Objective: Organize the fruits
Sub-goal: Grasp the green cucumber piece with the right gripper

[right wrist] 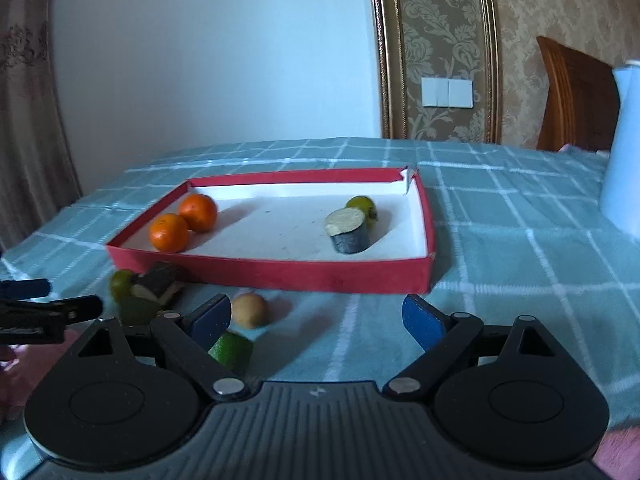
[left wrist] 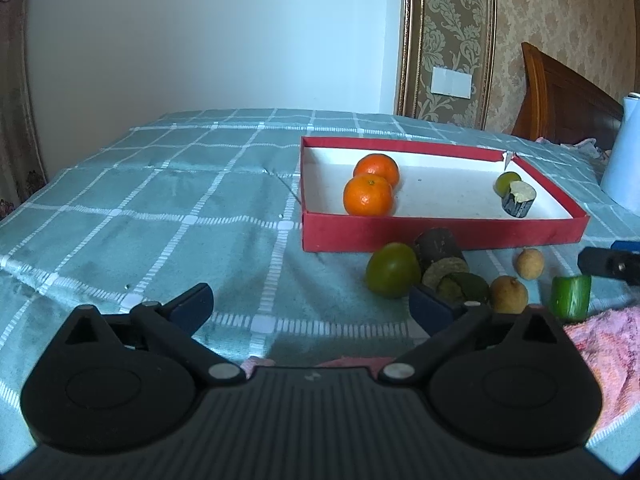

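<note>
The left gripper (left wrist: pixel 312 308) stood wide apart, nothing between its jaws, low over the checked cloth (left wrist: pixel 160 208). In the red tray (left wrist: pixel 440 236), two glossy oranges (left wrist: pixel 368 195) touched at its left end; a small lime (left wrist: pixel 507 182) and a dark, pale-ended cane stub (left wrist: pixel 519 199) sat at its right. Before the tray lay a green lime (left wrist: pixel 392 276), another cane piece (left wrist: pixel 440 252), two tan longans (left wrist: pixel 529 264) and a cut green chunk (left wrist: pixel 570 296). The right gripper (right wrist: pixel 318 320) also gaped, empty.
</note>
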The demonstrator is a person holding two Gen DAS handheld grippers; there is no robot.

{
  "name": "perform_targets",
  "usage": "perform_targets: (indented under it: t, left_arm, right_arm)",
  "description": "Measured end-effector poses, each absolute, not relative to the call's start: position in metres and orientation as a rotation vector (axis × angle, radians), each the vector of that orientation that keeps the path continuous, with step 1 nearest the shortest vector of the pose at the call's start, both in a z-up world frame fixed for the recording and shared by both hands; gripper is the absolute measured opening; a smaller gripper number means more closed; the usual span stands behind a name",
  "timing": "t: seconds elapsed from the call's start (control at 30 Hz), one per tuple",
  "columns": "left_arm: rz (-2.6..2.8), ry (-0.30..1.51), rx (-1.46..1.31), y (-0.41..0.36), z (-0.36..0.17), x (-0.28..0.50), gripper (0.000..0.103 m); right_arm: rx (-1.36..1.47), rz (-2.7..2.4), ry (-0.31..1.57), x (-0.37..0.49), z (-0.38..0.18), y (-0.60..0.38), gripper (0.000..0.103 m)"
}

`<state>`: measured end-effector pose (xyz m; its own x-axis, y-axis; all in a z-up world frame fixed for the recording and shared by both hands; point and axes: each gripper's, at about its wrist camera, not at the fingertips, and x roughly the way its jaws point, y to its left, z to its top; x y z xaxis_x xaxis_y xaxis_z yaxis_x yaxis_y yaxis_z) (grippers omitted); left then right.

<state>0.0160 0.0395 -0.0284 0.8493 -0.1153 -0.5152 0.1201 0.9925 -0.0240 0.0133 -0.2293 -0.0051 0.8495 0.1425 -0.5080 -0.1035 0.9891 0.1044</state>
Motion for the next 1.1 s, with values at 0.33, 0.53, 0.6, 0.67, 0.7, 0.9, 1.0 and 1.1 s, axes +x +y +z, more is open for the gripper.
perform_targets:
  t: [0.33, 0.53, 0.6, 0.67, 0.7, 0.9, 1.0, 1.1]
  left_arm:
    - [-0.135, 0.57, 0.059, 0.031, -0.031, 0.019, 0.103]
    - [-0.138, 0.598, 0.072, 0.029, -0.034, 0.022, 0.103]
    - [-0.138, 0.605, 0.075, 0.028, -0.034, 0.023, 0.103]
    - [-0.141, 0.607, 0.076, 0.028, -0.035, 0.023, 0.103]
    - [-0.142, 0.61, 0.074, 0.028, -0.035, 0.023, 0.103]
    - [-0.147, 0.63, 0.065, 0.03, -0.036, 0.026, 0.103]
    - [-0.151, 0.635, 0.053, 0.032, -0.037, 0.027, 0.103]
    - [-0.152, 0.636, 0.051, 0.032, -0.037, 0.027, 0.103]
  right_arm:
    - [0.107, 0.211, 0.552, 0.0, -0.007, -0.22, 0.093]
    - [0.046, 0.216, 0.587, 0.015, -0.016, -0.202, 0.091]
    - [0.026, 0.214, 0.603, 0.018, -0.02, -0.198, 0.073]
    - [0.024, 0.239, 0.63, 0.023, -0.024, -0.194, 0.061]
    - [0.024, 0.248, 0.634, 0.023, -0.025, -0.192, 0.055]
    - [-0.016, 0.258, 0.615, 0.021, -0.027, -0.18, 0.032]
    - [-0.012, 0.256, 0.615, 0.021, -0.027, -0.18, 0.032]
    - [-0.006, 0.24, 0.615, 0.021, -0.026, -0.181, 0.032]
